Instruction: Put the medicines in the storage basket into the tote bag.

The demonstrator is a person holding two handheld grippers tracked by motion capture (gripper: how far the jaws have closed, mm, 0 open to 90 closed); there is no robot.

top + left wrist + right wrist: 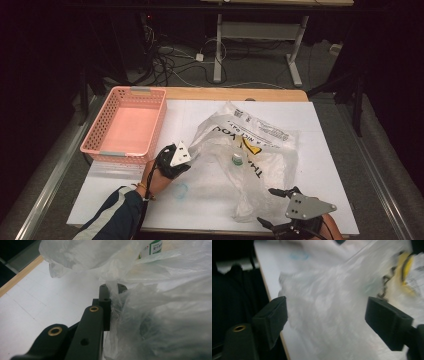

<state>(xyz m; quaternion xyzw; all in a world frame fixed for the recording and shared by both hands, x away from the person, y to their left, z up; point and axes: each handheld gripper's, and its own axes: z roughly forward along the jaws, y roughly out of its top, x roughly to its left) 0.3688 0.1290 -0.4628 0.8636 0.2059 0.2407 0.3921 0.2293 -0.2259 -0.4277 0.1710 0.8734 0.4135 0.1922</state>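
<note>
- High view has the bag (pixel 250 150), thin clear plastic, crumpled across the middle of the white sheet (pixel 330 125) on the table, right of the pink basket (pixel 125 125).
- Through the film there I can see a small bottle (pixel 237 159) inside the bag, near its middle; left gripper view catches the bottle (pixel 153 247) at the top edge with a green-and-white label, the print too small to read.
- Bag print, upside down from where I stand: "YOU" and part of "NICE DAY", black letters, plus a yellow mark (pixel 251 146) and a barcode block near the far edge.
- Left gripper (pixel 186 159) sits at the bag's left edge; in left gripper view the left gripper (pixel 110 293) has its jaws clamped together on a fold of the film.
- Right gripper (pixel 272 205) is at the bag's near right corner by the table edge; in right gripper view the right gripper (pixel 325 315) has its jaws spread wide, the bag lying between them, pads not pressing it. That view is blurred.
- A faint blue ring (pixel 181 190) marks the sheet near the left hand (pixel 155 180).
</note>
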